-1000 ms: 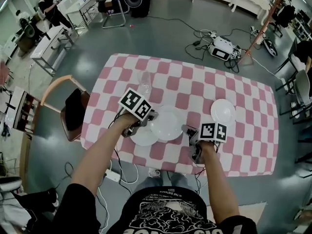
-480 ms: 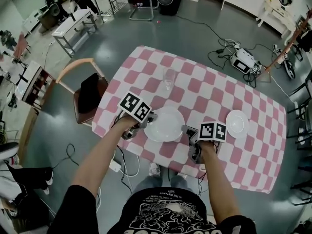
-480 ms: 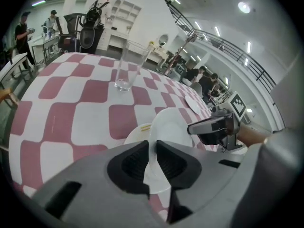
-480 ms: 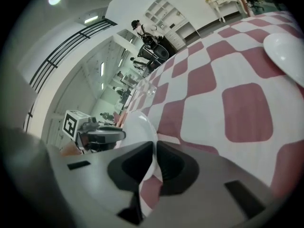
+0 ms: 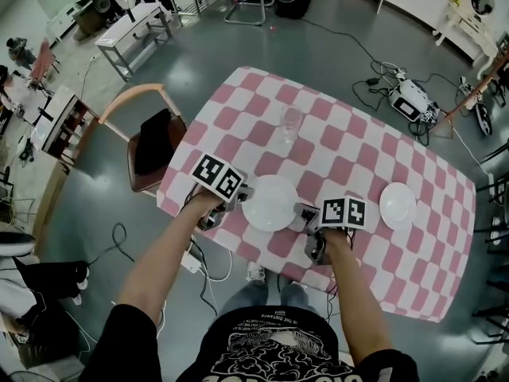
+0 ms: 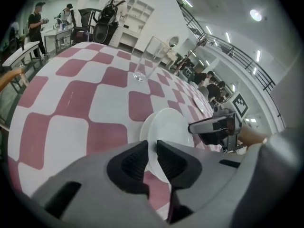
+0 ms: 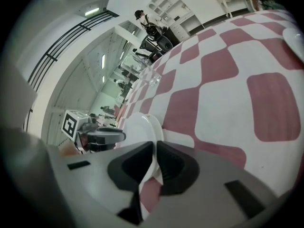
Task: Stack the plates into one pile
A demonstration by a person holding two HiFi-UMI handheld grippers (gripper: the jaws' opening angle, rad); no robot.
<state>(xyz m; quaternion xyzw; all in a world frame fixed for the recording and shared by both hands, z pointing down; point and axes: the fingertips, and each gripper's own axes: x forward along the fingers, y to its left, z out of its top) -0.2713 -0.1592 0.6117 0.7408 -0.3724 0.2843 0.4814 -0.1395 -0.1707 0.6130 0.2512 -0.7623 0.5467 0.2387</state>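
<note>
Probably mid-stacking: the right hand-held gripper (image 5: pixel 303 212) pinches the plate pile (image 5: pixel 270 203) at lower centre of the tabletop (image 5: pixel 350 150), while the left hand-held gripper (image 5: pixel 244 192) has its jaws opening round the rim; next, the lone plate (image 5: pixel 397 205) at right needs fetching.

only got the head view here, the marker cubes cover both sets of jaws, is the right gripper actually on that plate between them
Observer: Yes. In the right gripper view, the right gripper has its jaws closed on the near rim of the plate pile.
Operator: pile? looks like one plate from up here
Observer: The right gripper view shows two white rims, one lying on the other, so it looks like two plates.
Operator: and the left one
Observer: In the left gripper view, the left gripper has the pile's opposite rim between its jaws, and they are opening.
</note>
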